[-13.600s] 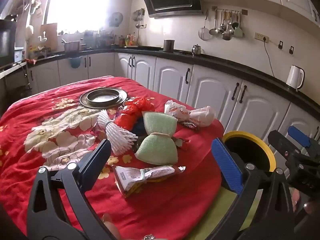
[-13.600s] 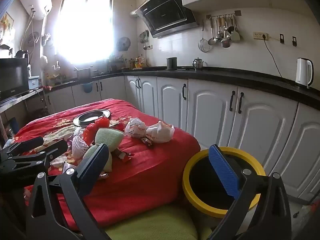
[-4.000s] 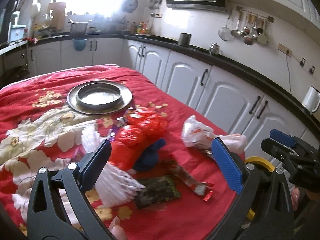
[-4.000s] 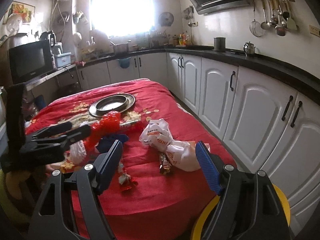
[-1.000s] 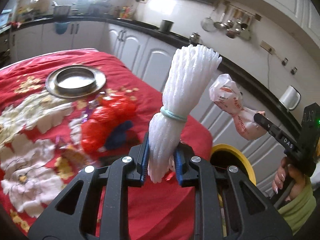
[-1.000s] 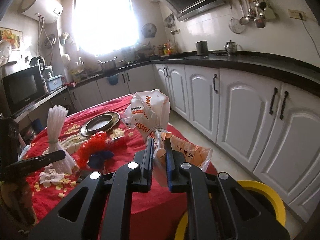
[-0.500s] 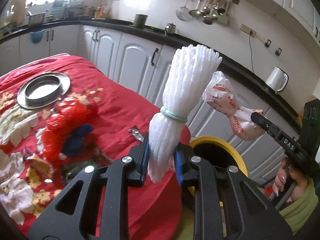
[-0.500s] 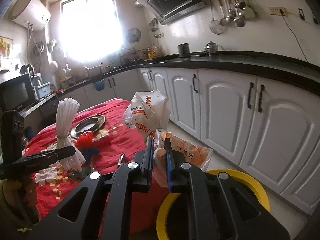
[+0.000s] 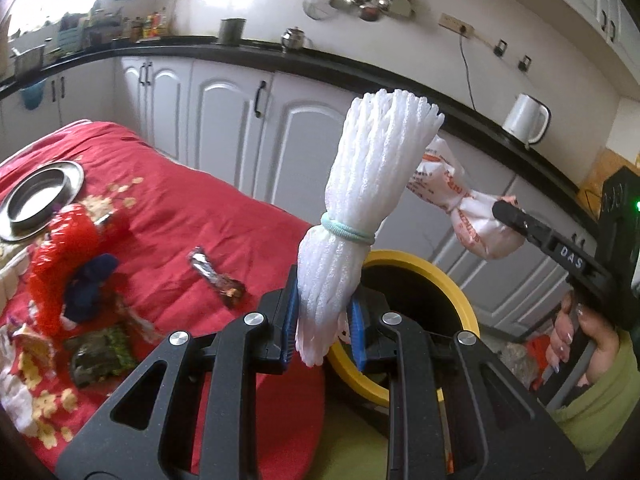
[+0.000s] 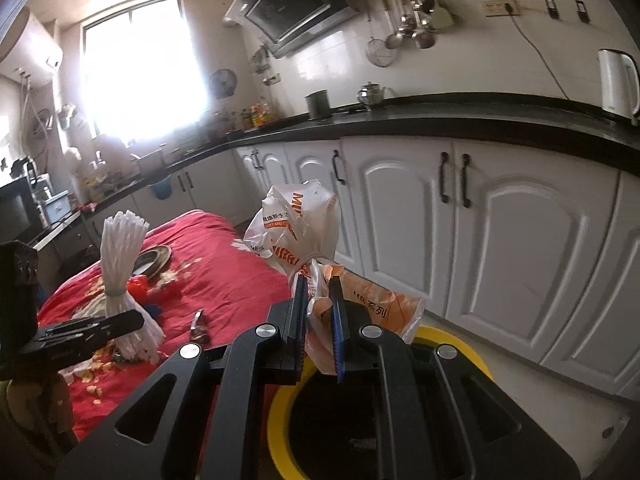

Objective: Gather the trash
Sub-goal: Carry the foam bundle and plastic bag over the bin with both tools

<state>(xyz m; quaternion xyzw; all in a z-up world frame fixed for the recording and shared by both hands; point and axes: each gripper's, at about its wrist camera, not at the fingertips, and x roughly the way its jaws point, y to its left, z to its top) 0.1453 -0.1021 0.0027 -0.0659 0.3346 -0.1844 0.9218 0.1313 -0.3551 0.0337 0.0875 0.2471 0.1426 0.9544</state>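
Left wrist view shows my left gripper (image 9: 323, 326) clamped narrow on the lower tail of the white foam-net bundle (image 9: 362, 196), which stands nearly upright out of the pads, its long axis running from the frayed bottom below the jaws up to the fanned top, leaning a little toward the right of the picture. A pale green band (image 9: 347, 232) cinches it above the pads. Behind it sits the yellow-rimmed bin (image 9: 466, 308), beside the edge of the red tablecloth (image 9: 224, 216).

In the right wrist view my right gripper (image 10: 318, 322) is pinched tight on the knotted neck of the white and orange plastic bag (image 10: 298, 224). The bag's upper lobe points up and slightly left, while a second lobe hangs down to the right over the bin's rim (image 10: 280, 412); its long axis is tilted, not plumb.

What worries me: the bundle is tall and I hold it only by its bottom end, so on release I judge it may tip sideways and catch the rim or fall onto the cloth instead of dropping in. The bag is light and crumpled; it could cling to a pad or drift past the opening. My two grippers are near one another above the bin, so they may knock together if both let go at once. A candy wrapper (image 9: 216, 276) and other scraps lie on the cloth, yet to be gathered.
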